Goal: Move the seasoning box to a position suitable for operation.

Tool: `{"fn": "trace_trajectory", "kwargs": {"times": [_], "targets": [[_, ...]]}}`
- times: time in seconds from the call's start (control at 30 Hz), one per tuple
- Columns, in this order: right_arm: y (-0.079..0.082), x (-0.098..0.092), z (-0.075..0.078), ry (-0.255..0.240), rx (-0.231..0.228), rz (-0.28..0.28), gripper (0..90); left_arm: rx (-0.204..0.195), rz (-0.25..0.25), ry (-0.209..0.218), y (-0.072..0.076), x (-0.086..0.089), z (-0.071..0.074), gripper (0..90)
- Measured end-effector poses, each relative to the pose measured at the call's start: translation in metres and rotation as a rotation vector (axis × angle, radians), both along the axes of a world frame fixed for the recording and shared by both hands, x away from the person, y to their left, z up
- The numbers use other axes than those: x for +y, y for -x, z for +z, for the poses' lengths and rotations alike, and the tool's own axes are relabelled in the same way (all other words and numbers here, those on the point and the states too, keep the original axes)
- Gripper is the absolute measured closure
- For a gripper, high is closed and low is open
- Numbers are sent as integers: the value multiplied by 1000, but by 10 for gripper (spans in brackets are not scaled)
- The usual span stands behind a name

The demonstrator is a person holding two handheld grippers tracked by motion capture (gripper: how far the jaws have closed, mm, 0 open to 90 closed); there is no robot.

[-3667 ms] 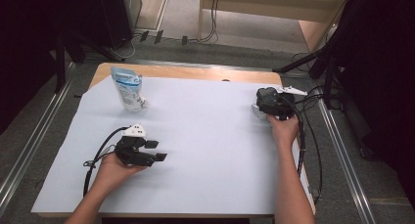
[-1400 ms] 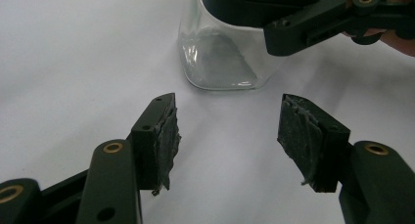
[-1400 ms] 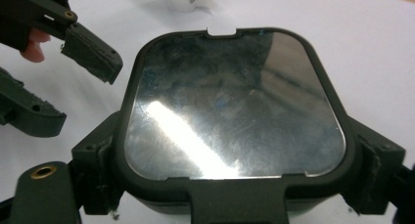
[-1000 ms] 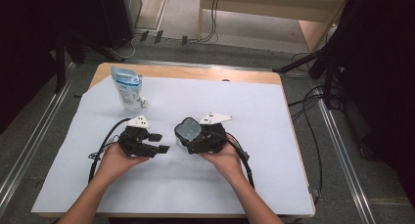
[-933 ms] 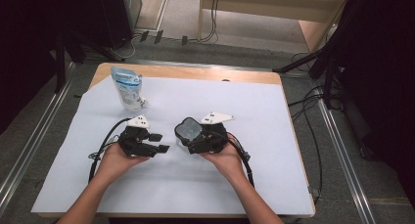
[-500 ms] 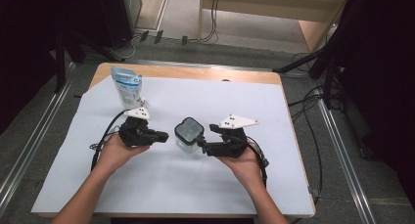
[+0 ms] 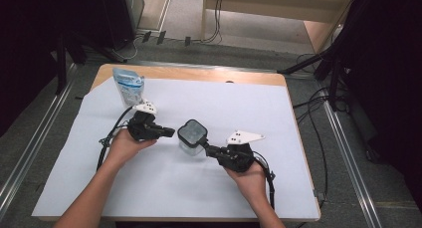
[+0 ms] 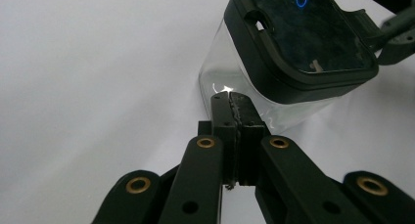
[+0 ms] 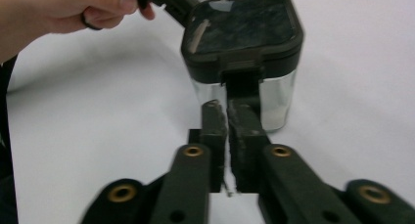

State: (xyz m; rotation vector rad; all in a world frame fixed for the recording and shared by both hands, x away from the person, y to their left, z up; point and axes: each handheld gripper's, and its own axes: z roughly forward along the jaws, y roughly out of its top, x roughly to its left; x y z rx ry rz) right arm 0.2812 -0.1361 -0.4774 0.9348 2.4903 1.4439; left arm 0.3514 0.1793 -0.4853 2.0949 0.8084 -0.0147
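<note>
The clear container with its dark lid (image 7: 192,136) now stands mid-table on the white sheet (image 7: 298,138), no longer carried. The right gripper (image 7: 205,149) has pulled back toward the near edge, jaws pressed together just short of the lid's latch. The left gripper (image 7: 170,133) has swung in beside the container, jaws closed on nothing. The blue pouch (image 7: 127,86) stays at the far left corner.
</note>
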Motion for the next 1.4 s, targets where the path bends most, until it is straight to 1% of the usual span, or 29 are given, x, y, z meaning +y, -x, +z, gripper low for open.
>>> {"fn": "trace_trajectory", "kwargs": {"times": [0.07,0.17,0.23,0.3,0.37,0.4,0.47,0.5,0.67,0.87,0.9,0.97,1.07,1.13,1.2,1.33,1.4], "targets": [[3,3,-2,8,-11,11,900,3,-3,2,-1,-3,-1,900],[5,8,-7,13,1,24,900,-6,-1,4,-2,-6,-2,900],[4,11,-11,22,12,28,900,-2,-6,7,-2,-7,-3,900],[3,13,-13,28,17,30,900,0,-9,2,-2,-9,-5,900],[2,13,-15,31,18,20,900,0,-8,-3,-2,-11,-6,900],[0,13,-16,35,17,10,900,1,-7,-2,-2,-11,-6,900],[-2,10,-16,16,35,12,900,6,-12,0,-2,-11,-6,900],[-3,9,-17,14,37,10,900,6,-12,2,-1,-11,-6,900],[-5,7,-17,25,45,-3,900,5,-24,-7,0,-14,-6,900],[-11,0,-18,17,35,-30,900,14,-46,6,3,-17,-6,899],[-11,-1,-18,17,33,-37,900,9,-47,11,4,-18,-6,898],[-13,-2,-18,19,26,-48,900,8,-54,5,6,-20,-6,898],[-16,-6,-19,13,33,-60,900,5,-56,2,8,-23,-5,891],[-18,-8,-19,13,35,-67,900,12,-63,9,8,-24,-5,885],[-19,-10,-19,14,31,-72,900,15,-68,29,9,-25,-4,881],[-23,-14,-19,9,37,-86,900,6,-79,34,12,-27,-3,881],[-24,-15,-19,7,43,-91,900,3,-75,36,13,-28,-2,881]]}}
